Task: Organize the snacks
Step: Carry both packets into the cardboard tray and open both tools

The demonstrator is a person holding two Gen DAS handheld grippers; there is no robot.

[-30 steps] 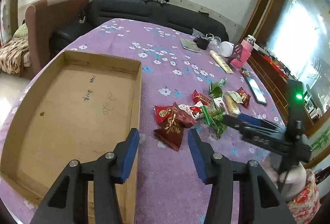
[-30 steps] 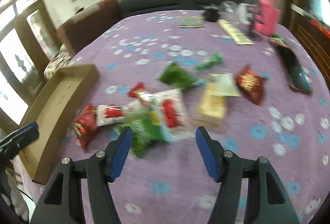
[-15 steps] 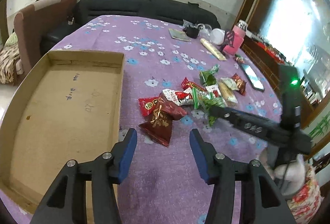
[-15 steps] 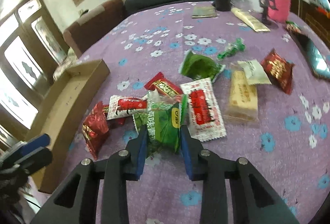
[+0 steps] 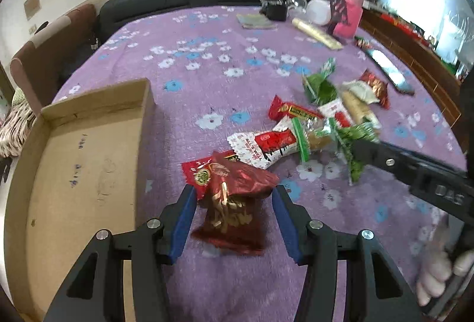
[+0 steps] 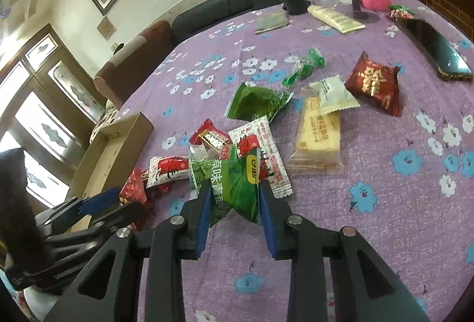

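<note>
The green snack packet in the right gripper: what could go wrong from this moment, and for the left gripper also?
1. The right gripper is shut on the green snack packet near its lower end only; the soft bag could slip or tear when lifted.
2. The left gripper stands open around the dark red packet, which overlaps a red packet; closing might catch both.
3. The cardboard box wall stands close to the left gripper; a low carry may hit it.

The cardboard box (image 5: 89, 144) lies left of the snack pile (image 5: 311, 129) on the table (image 5: 207, 55).
</note>
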